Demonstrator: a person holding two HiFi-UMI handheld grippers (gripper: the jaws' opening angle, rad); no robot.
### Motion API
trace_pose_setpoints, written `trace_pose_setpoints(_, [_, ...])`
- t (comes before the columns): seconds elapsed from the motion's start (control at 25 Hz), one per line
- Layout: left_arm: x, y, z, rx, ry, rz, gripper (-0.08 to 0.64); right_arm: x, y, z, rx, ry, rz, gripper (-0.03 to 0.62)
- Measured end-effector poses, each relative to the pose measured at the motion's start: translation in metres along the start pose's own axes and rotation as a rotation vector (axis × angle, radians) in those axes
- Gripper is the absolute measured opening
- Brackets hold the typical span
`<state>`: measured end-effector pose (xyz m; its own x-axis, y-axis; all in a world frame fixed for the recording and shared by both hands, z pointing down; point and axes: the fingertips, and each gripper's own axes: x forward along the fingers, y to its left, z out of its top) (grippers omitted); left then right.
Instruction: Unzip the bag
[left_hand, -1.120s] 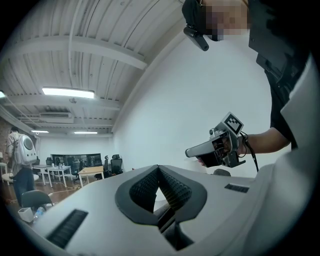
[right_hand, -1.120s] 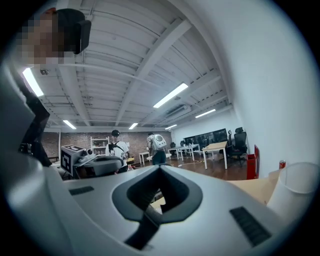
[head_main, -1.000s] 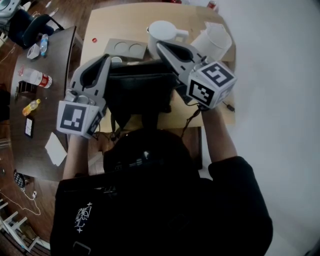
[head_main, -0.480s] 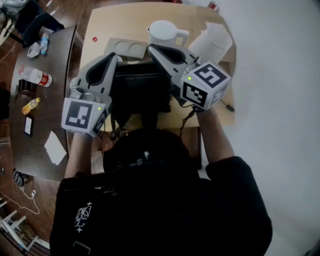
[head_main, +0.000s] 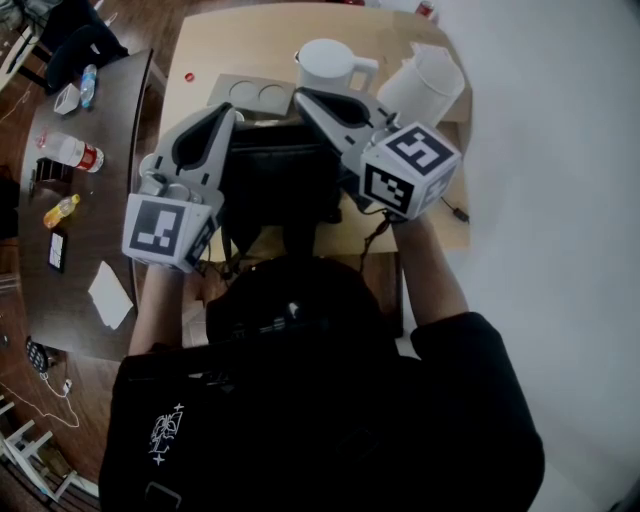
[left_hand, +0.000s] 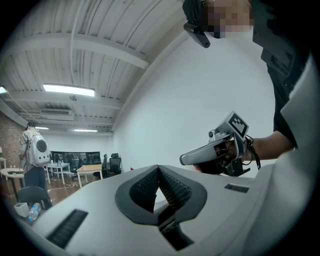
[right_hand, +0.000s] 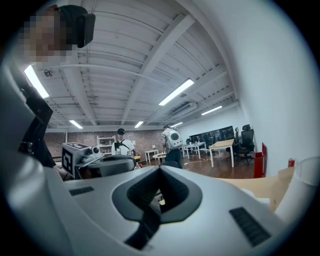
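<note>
A black bag (head_main: 280, 180) lies on the wooden table (head_main: 205, 55), right in front of the person. Both grippers are held up over it, tilted away from the bag. My left gripper (head_main: 229, 113) hangs above the bag's left edge, jaws shut with nothing between them (left_hand: 159, 170). My right gripper (head_main: 303, 96) hangs above the bag's right side, also shut and empty (right_hand: 160, 172). Each gripper view looks out into the room and shows the other gripper, not the bag. The zipper is not visible.
A white jug (head_main: 328, 64), a white container (head_main: 424, 84) and a grey two-hole cup tray (head_main: 250, 97) stand behind the bag. A dark cable (head_main: 381, 234) trails off the front edge. A dark side table (head_main: 75, 200) at left carries bottles. People stand far off in the room.
Both grippers have shifted a little toward the far side of the bag and closer together. In the last half second they barely moved.
</note>
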<state>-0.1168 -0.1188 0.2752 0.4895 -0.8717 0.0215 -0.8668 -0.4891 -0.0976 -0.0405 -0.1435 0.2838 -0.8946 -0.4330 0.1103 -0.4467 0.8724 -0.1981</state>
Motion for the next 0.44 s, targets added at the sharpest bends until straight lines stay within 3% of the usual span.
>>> trace_pose_setpoints(0.44, [0.0009,0.0009,0.0007,0.002,-0.003,0.003,0.000,0.0006,-0.0013,-0.0005,0.001,0.002,-0.003,0.009])
